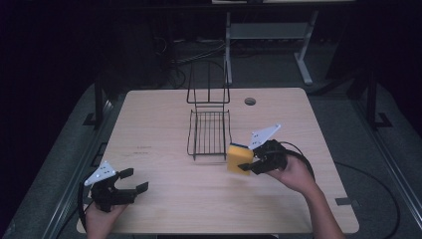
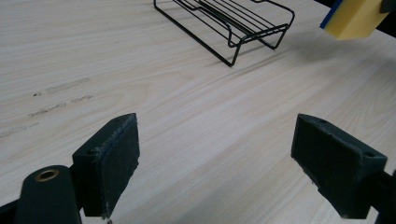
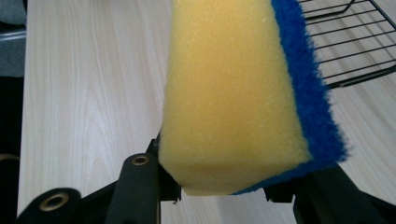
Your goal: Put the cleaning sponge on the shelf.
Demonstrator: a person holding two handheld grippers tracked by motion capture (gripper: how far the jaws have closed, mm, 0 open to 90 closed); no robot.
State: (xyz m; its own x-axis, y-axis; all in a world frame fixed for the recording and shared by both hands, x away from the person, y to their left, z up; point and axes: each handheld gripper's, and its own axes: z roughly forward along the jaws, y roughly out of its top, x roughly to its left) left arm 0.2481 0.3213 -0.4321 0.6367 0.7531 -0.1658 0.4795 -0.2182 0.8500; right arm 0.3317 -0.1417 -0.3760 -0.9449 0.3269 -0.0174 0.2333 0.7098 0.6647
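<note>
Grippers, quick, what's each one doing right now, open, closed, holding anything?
Left gripper: open, holding nothing, low over the table.
Right gripper: closed on the yellow and blue sponge, beside the wire rack.

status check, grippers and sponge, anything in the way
Left gripper open, empty, low at near left. Right gripper shut on sponge, held beside wire rack. Nothing between sponge and rack.

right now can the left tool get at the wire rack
Probably yes. The left tool is open with bare table between it and the wire rack; the sponge in the right tool sits off to the side.
</note>
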